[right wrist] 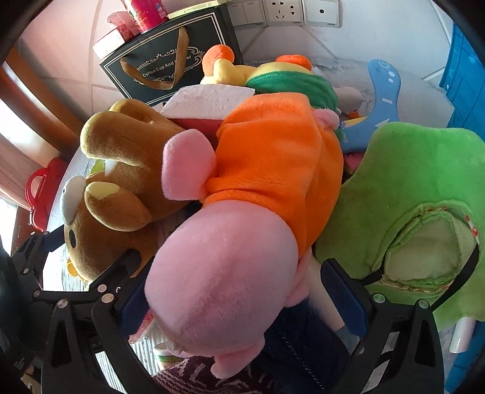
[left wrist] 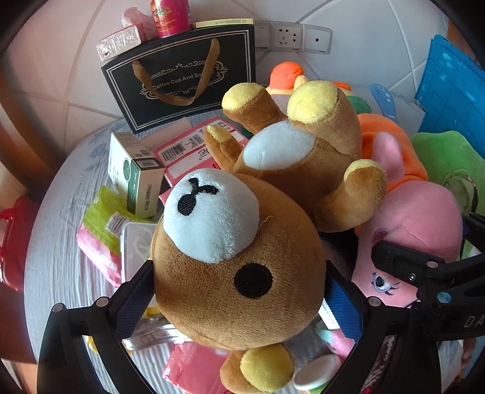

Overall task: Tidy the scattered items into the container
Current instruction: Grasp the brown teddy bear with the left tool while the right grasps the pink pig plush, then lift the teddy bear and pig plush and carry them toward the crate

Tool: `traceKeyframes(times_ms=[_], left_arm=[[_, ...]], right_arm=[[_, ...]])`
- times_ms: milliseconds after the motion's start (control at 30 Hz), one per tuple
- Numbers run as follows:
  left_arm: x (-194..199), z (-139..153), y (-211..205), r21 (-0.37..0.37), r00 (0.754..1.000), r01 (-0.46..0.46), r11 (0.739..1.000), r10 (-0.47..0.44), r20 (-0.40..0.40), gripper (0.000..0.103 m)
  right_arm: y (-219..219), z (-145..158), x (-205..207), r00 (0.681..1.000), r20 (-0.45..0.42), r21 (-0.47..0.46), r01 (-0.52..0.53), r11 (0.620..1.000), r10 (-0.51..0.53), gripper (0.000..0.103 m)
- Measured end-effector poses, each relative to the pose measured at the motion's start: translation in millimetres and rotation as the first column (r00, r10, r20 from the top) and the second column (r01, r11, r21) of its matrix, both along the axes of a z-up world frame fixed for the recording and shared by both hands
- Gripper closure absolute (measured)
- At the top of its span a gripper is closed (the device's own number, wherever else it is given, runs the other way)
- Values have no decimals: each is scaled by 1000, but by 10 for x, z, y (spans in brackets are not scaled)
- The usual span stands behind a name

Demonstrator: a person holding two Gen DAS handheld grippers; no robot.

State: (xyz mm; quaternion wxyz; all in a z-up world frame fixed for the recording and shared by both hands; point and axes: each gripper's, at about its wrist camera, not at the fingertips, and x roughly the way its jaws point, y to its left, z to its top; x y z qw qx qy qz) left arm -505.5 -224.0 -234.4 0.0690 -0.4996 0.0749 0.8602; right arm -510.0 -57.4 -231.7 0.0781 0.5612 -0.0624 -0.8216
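Note:
My left gripper (left wrist: 239,294) is shut on the head of a brown plush bear (left wrist: 242,272), which hangs belly-up above the cluttered table. My right gripper (right wrist: 233,291) is shut on the head of a pink plush pig in an orange top (right wrist: 272,169). The two toys hang side by side; the bear also shows in the right wrist view (right wrist: 121,194) to the pig's left, and the pig shows in the left wrist view (left wrist: 409,230) to the bear's right. A blue crate (left wrist: 448,85) stands at the far right by the wall.
A black paper gift bag (left wrist: 182,75) stands at the back with a red can (left wrist: 169,18) on it. Boxes (left wrist: 136,172), pink packets (left wrist: 188,148) and a small cup (left wrist: 315,375) lie on the grey cloth. A green plush (right wrist: 418,212), a yellow-green plush (right wrist: 272,75) and a red case (right wrist: 39,191) are nearby.

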Motion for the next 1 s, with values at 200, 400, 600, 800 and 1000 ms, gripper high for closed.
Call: traceKeyframes(times_ms=[200,400,600,800,1000], left_arm=[[101,69,-11,-8,999,-28,1000,27,-33,12],[323,286,-69,11,995,-48,999,49,-86,14],[568,634,-140,33,983,-65,997,70,-170,14],[861,953,-156,47,967,-59,997,69,-246,15],[1173,1166,-80,59,948,-55,997,70,-309,15]], right_arm=[[-125,144,74,997,-46,31,-57,998,59,29],[-71,326,235,994,-86,25,-63,998,65,33],[-57,594,443,985,-160,43,-60,997,66,34],[-67,880,720,967,-246,45,-50,998,59,36],[-53,1104,1052,947,-319,44,-36,998,48,36]])
